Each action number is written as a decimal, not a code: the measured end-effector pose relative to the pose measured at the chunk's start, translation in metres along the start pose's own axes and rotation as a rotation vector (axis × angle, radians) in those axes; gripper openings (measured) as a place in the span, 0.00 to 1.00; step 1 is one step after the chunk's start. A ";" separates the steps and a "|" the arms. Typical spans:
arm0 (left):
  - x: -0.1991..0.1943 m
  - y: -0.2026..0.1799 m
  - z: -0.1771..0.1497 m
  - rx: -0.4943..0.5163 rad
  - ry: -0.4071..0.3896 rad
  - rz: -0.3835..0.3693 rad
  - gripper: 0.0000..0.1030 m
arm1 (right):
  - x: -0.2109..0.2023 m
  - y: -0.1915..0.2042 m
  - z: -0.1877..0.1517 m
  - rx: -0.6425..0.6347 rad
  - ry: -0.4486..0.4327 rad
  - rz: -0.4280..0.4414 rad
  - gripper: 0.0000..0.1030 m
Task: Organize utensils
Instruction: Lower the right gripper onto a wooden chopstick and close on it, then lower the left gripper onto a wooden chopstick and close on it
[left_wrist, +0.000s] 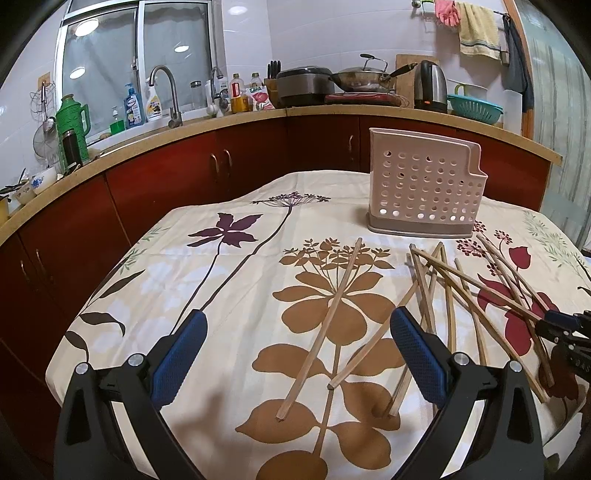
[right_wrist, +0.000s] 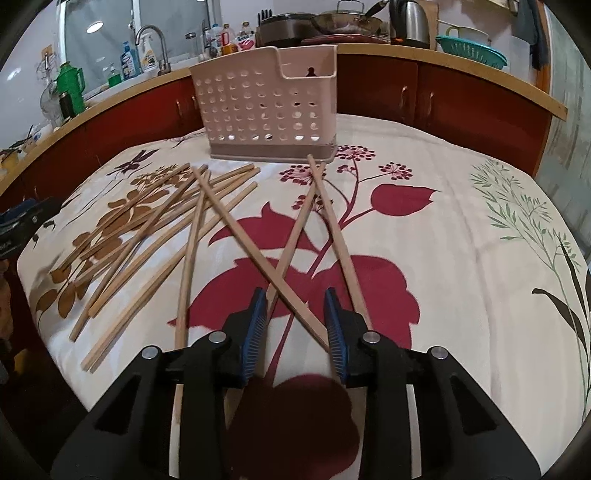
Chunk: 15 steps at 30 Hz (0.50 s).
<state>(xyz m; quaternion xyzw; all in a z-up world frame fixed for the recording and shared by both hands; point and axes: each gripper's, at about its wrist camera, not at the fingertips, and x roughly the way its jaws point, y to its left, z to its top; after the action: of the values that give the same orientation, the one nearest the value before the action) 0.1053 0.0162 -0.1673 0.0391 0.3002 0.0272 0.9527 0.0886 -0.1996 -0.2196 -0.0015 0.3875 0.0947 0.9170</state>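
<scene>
Wooden chopsticks lie scattered over a flowered tablecloth in the left wrist view; two lie apart near the middle, the rest cross in a loose pile to the right (about nine there, though the overlap makes the count unsure); behind them a pale perforated utensil holder stands upright, and nothing shows through its holes; the left gripper hangs with its blue pads spread wide, nothing between them; the right gripper shows only as a dark tip at the right edge, touching the pile.

From the right wrist view, the holder looks empty at its open notch; the right gripper has narrowed around two crossed chopsticks, one stick touching its right pad, the left pad not yet pressing; a third runs just outside that right finger; roughly eight more fan out to the left.
</scene>
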 end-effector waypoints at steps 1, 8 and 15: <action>0.000 0.000 -0.001 -0.001 0.000 0.001 0.94 | -0.001 0.001 -0.001 -0.004 0.002 0.004 0.29; 0.001 0.004 -0.005 -0.005 0.006 0.011 0.94 | -0.007 0.002 -0.007 -0.017 0.008 0.030 0.15; -0.002 0.005 -0.006 -0.002 0.000 0.012 0.94 | -0.011 0.015 -0.009 -0.064 -0.004 0.038 0.06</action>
<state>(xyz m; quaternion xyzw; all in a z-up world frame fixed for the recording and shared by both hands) 0.1003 0.0216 -0.1705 0.0400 0.3002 0.0333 0.9525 0.0720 -0.1879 -0.2168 -0.0235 0.3822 0.1243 0.9154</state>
